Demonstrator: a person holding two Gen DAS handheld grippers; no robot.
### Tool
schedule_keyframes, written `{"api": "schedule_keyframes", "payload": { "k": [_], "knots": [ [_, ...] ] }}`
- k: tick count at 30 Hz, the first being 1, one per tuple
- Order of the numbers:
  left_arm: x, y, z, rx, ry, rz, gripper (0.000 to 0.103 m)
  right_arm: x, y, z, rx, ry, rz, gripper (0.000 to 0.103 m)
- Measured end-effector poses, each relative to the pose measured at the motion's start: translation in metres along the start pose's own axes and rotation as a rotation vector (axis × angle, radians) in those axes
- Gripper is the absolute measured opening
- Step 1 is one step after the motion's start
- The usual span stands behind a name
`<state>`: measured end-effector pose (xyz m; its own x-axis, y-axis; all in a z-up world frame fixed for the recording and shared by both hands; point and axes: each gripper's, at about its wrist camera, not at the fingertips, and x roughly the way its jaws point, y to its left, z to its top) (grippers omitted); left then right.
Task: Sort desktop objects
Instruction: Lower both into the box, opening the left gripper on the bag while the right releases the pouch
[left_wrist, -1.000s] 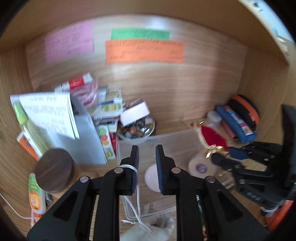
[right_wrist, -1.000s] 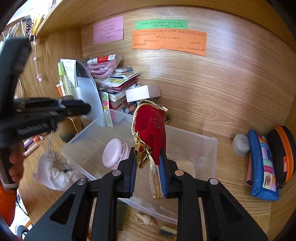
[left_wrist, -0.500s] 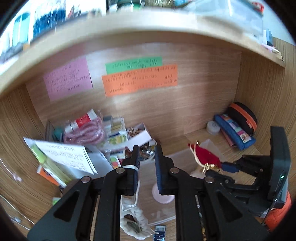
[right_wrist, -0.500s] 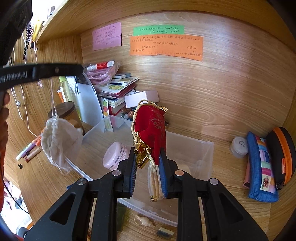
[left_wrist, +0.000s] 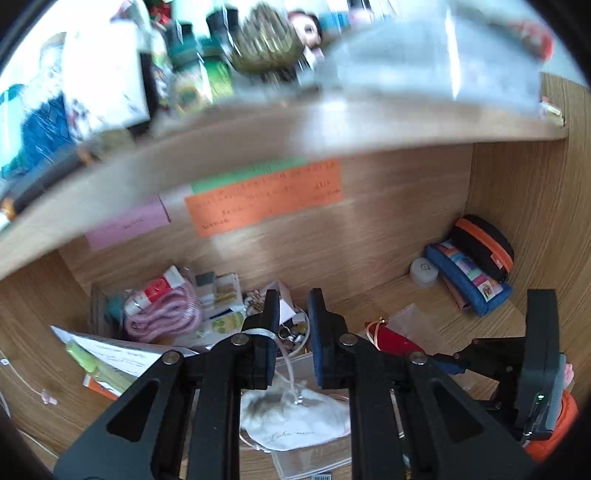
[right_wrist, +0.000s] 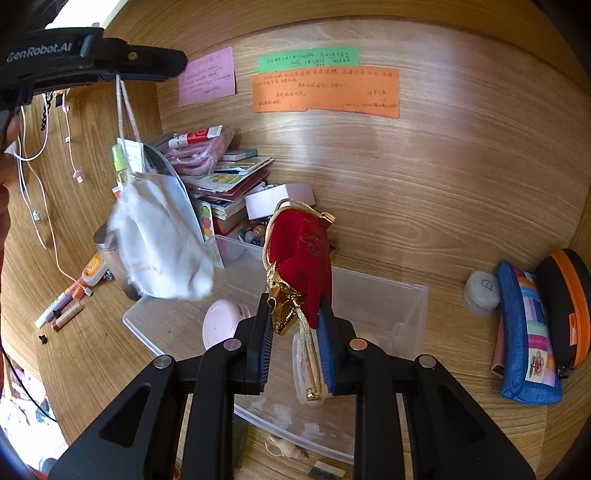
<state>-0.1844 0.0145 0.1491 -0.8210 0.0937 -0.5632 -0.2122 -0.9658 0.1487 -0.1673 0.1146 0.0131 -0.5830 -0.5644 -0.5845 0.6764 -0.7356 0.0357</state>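
My left gripper (left_wrist: 291, 325) is pressed together on the drawstring (right_wrist: 125, 107) of a white cloth pouch (right_wrist: 159, 240), which dangles free in the air below it; in the right wrist view the pouch hangs at about ten o'clock from the red pouch, over the left end of the clear plastic bin (right_wrist: 406, 295). In the left wrist view the string loops over the left finger (left_wrist: 267, 317) and the white pouch sags at six o'clock beneath the tips.

My right gripper (right_wrist: 295, 314) is pinching a red velvet pouch (right_wrist: 303, 251) with gold trim, held upright over the middle of the bin, its gold cord (right_wrist: 308, 354) trailing down between the pads. A pink round case (right_wrist: 221, 321) lies inside the bin at nine o'clock from my right fingertips.

At three o'clock on the desk (right_wrist: 443, 221) lean a blue patchwork pencil case (right_wrist: 524, 332) and a black case with an orange zip (right_wrist: 569, 306), with a small white jar (right_wrist: 480, 291) just beside them. At eleven o'clock sits a stack of books (right_wrist: 236, 177) topped by a pink coiled cord (right_wrist: 195, 158). Pink, green and orange notes (right_wrist: 325, 92) are stuck on the back panel. Markers (right_wrist: 62, 306) lie at nine o'clock.
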Motion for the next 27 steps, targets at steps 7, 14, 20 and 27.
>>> {"api": "schedule_keyframes", "payload": {
  "k": [7,14,20,27],
  "knots": [
    [0.051,-0.012,-0.021,0.012,0.109,-0.019,0.015,0.011,-0.003,-0.003,0.0,0.036,0.01,0.02],
    [0.091,-0.019,-0.058,0.063,0.218,0.004,0.015,0.018,-0.004,-0.006,-0.013,0.063,0.0,0.02],
    [0.11,-0.015,-0.089,0.069,0.281,0.02,0.015,0.024,0.001,-0.01,-0.045,0.095,-0.004,0.021],
    [0.102,-0.004,-0.101,0.064,0.277,0.034,0.017,0.032,0.005,-0.011,-0.087,0.13,0.014,0.022]
  ]
}}
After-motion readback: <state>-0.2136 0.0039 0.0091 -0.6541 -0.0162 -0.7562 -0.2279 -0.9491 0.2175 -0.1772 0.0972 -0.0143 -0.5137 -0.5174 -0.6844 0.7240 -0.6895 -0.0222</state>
